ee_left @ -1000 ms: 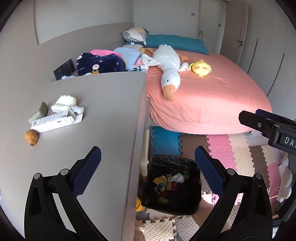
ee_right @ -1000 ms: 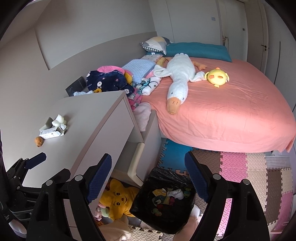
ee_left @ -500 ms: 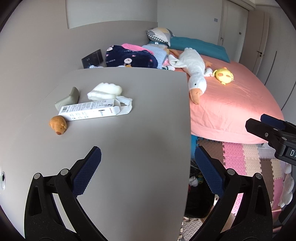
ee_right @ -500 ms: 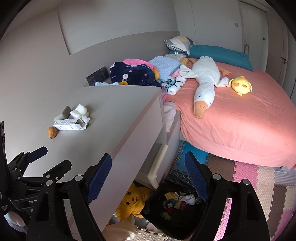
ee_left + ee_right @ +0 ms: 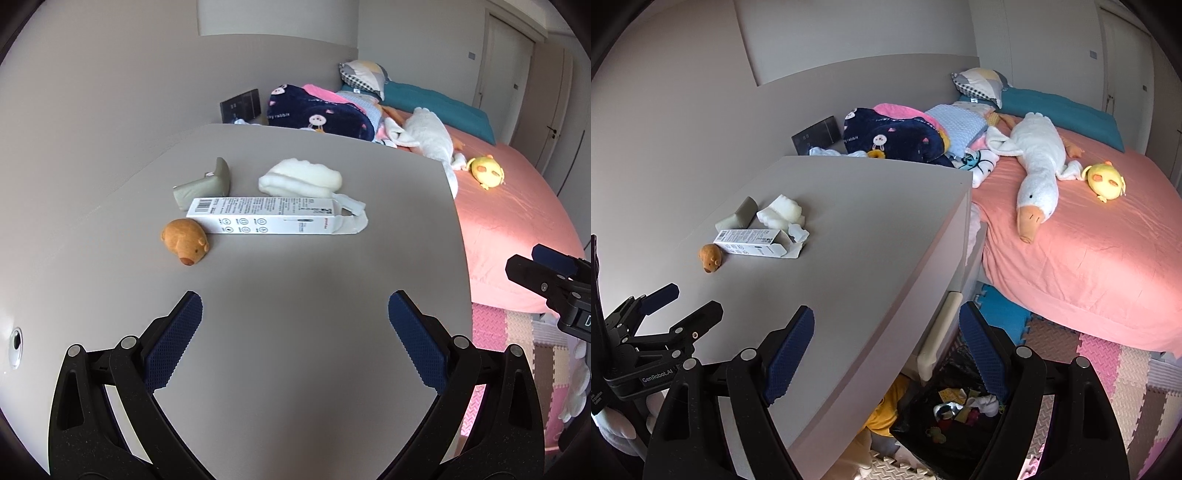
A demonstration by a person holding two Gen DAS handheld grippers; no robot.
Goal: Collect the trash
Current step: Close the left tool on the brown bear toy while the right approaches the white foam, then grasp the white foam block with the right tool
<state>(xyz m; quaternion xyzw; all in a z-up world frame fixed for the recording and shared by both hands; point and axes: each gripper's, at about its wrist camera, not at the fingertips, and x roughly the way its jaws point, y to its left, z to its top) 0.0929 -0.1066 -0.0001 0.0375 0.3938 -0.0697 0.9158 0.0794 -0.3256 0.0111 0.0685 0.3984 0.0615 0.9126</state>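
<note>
Hovering above the desk (image 5: 295, 350), both grippers (image 5: 295, 317) (image 5: 886, 332) gape wide, empty.

The black trash bag (image 5: 925, 424) on the floor is largely covered by the right gripper (image 5: 886, 343) and the worktop (image 5: 849, 258) edge; its small contents cannot be identified. A yellow plush toy (image 5: 882, 413) shows only partly beneath the worktop. Print on the white carton (image 5: 266, 218) is too small to read. The right gripper (image 5: 554, 273) is cut off by the left view's edge.
</note>
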